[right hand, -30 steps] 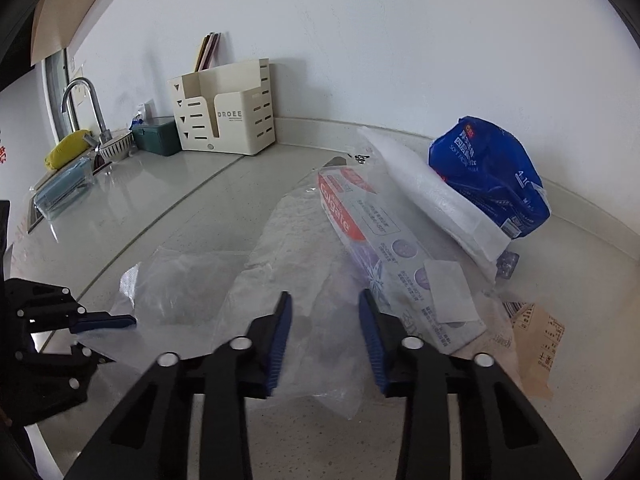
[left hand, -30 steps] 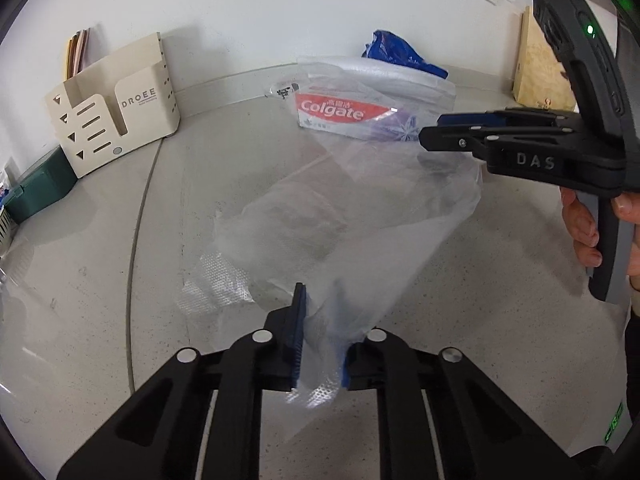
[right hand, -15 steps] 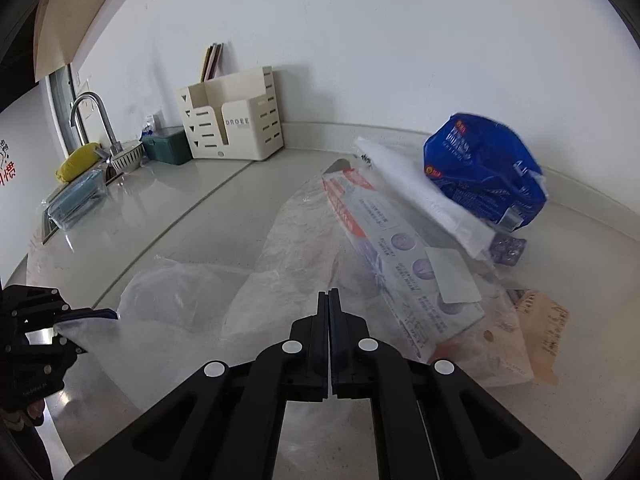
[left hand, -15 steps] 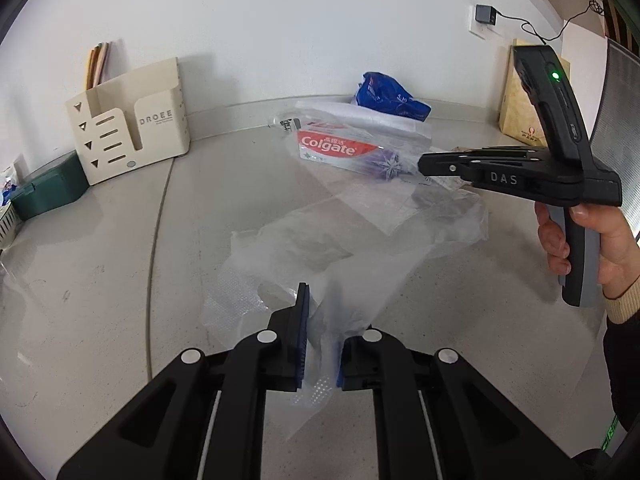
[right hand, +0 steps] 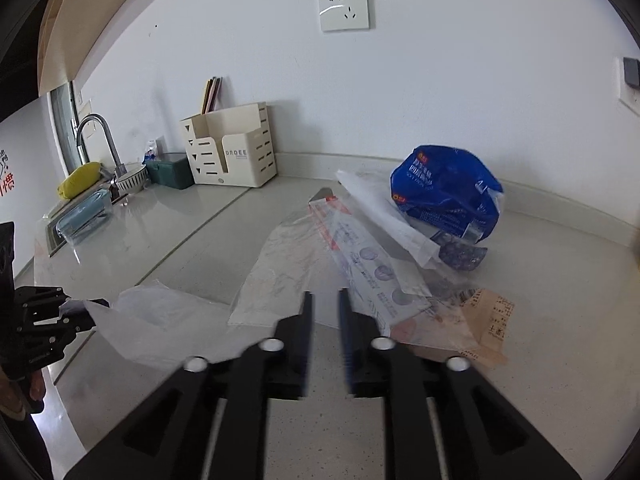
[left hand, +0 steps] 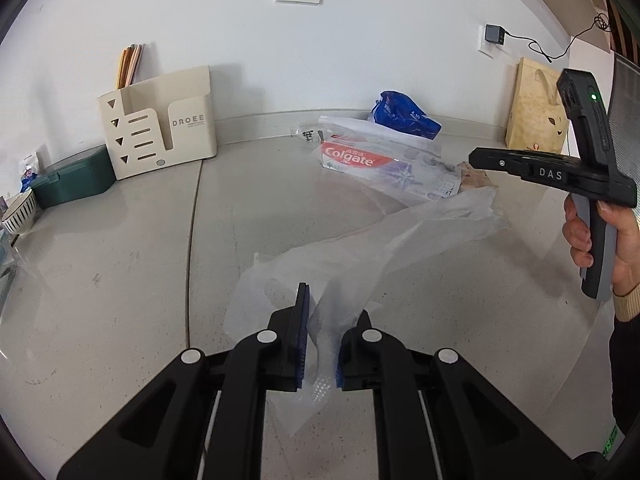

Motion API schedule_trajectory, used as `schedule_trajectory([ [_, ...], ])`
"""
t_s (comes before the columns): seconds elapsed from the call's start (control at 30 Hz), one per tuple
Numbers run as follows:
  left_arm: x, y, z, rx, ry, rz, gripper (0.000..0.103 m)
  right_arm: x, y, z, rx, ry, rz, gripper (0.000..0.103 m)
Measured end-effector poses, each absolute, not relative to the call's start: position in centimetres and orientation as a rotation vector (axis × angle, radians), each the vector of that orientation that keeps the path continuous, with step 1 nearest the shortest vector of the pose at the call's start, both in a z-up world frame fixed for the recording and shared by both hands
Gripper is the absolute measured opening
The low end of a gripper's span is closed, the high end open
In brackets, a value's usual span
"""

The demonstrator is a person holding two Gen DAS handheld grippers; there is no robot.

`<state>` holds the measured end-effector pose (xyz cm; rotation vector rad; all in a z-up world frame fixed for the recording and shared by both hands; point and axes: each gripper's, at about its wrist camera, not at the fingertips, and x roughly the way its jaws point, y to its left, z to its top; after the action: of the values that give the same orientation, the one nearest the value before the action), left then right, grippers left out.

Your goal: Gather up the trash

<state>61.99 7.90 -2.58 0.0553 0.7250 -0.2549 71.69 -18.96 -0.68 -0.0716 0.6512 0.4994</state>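
**Inspector:** Starting at the fingers: the left gripper [left hand: 319, 340] is nearly closed, pinching one end of the clear plastic bag [left hand: 384, 248], which trails away toward the far right. The right gripper [right hand: 325, 326] has just been opening; its jaws stand partly apart with nothing between them.

**Clerk:** And the trash itself?

**Inspector:** Uncollected, as far as I can judge. The Colgate box [left hand: 360, 158] lies inside a clear wrapper on the far counter [left hand: 120, 264]. Behind it sits a blue packet [right hand: 444, 192], and to the near right of the box a paper receipt [right hand: 492, 316]. None of it looks bagged.

**Clerk:** Remaining work?

**Inspector:** Opening the bag's mouth, then loading each item. Early stage.
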Motion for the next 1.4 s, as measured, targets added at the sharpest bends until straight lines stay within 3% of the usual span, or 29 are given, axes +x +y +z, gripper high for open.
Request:
schedule_trajectory([
  [0.07,61.9,8.0,-2.6,0.053,0.727,-0.257,0.011,71.4,-18.7,-0.5,-0.075,0.623,0.483,0.085],
  [0.1,61.9,8.1,-2.7,0.053,0.729,-0.259,0.011,71.1,-18.5,-0.4,-0.093,0.604,0.471,0.089],
  [0.57,61.9,8.4,-3.0,0.051,0.731,-0.272,0.011,75.1,-13.6,-3.4,-0.32,0.751,0.354,0.088],
  [0.6,61.8,8.5,-3.0,0.05,0.729,-0.272,0.011,75.2,-13.4,-3.7,-0.334,0.761,0.348,0.087],
  [0.67,61.8,8.7,-3.0,0.039,0.723,-0.276,0.011,75.7,-13.1,-4.4,-0.343,0.808,0.355,0.06],
  [0.73,61.7,8.9,-3.0,0.033,0.719,-0.278,0.011,76.2,-13.2,-5.1,-0.33,0.855,0.363,0.049],
  [0.83,61.6,9.2,-2.9,0.029,0.717,-0.279,0.011,76.7,-13.3,-6.2,-0.306,0.92,0.38,0.017],
  [0.87,61.5,9.3,-2.9,0.026,0.715,-0.279,0.011,76.9,-13.4,-6.5,-0.288,0.935,0.389,0.011],
  [0.97,61.3,9.6,-2.8,0.016,0.711,-0.277,0.011,77.2,-13.8,-7.1,-0.245,0.953,0.408,0.005],
  [1.4,60.3,10.8,-2.2,-0.013,0.684,-0.258,0.011,75.2,-16.5,-3.8,-0.101,0.847,0.482,0.005],
])
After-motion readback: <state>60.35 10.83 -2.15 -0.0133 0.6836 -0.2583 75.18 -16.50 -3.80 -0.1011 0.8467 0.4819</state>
